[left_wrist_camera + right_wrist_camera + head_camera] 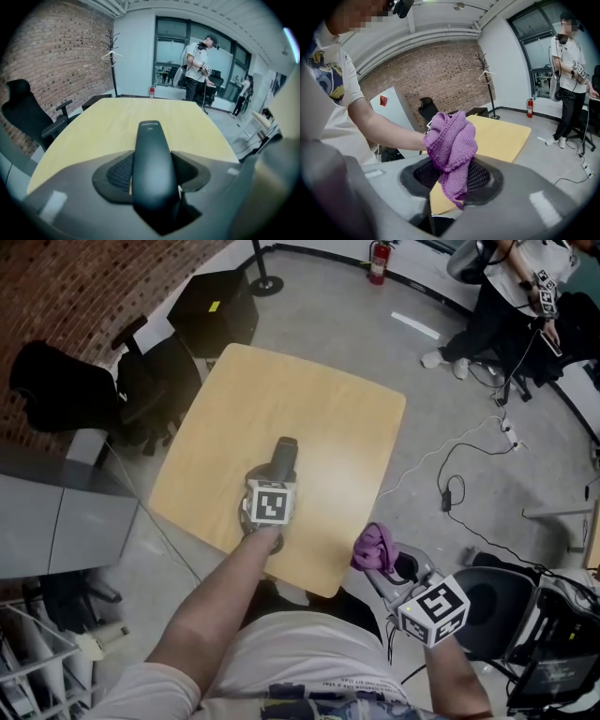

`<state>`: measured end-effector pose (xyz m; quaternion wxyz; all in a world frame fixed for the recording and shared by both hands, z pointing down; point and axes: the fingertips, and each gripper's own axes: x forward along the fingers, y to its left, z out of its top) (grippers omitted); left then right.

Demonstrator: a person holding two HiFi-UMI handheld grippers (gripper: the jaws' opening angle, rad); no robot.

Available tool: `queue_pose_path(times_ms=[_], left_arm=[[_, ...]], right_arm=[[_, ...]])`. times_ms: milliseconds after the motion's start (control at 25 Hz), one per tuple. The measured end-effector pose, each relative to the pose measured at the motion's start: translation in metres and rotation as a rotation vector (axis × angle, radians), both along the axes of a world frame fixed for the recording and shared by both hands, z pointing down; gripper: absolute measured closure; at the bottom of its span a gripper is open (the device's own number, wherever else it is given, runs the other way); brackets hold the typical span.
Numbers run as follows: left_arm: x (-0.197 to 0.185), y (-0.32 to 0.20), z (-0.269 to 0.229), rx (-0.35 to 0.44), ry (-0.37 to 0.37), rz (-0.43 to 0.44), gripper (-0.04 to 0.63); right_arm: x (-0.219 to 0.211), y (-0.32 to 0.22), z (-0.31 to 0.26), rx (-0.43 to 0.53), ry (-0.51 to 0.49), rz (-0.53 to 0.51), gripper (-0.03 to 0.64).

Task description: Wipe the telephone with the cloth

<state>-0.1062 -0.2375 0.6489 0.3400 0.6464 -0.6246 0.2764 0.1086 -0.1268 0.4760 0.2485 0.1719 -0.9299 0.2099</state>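
Closest to me, off the near right corner of the table point(319, 399), my right hand-held gripper point(386, 570) is clamped on the cloth point(451, 140). It is one purple knitted cloth, bunched into a wad above the pads with a tail hanging below them.

A little further out, my left hand-held gripper point(275, 476) is over the near part of the table, tilted downward. Its jaws stand wide and hug both sides of the telephone point(152, 164), a single handset. The handset is slim, matte black and rounded at its far end, and it points away from me along the jaws. I cannot tell whether it touches the tabletop.

The table is one pale wooden top with rounded corners. Beyond it to the left stands a black office chair point(56, 381), and at the far wall a red fire extinguisher point(378, 261).
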Motion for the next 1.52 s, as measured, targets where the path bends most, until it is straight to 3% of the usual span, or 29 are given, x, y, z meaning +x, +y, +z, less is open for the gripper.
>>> queue_pose_path(times_ms=[360,800,1160,1520], left_arm=[[0.004,0.013,-0.049,0.118,0.048,0.073,0.337],[0.025,0.056,-0.160,0.370,0.056,0.235,0.337],[0.039,0.095,-0.196,0.435,0.035,0.358,0.337],[0.041,0.114,-0.214,0.464,0.063,0.417,0.337]], right_arm=[[-0.018,-0.009,-0.012,0.046,0.000,-0.010,0.486],[-0.076,-0.030,-0.085,0.216,-0.096,-0.058,0.486],[-0.162,-0.001,-0.148,0.329,-0.184,-0.218,0.488],[-0.222,0.047,-0.120,0.304,-0.130,-0.374,0.488]])
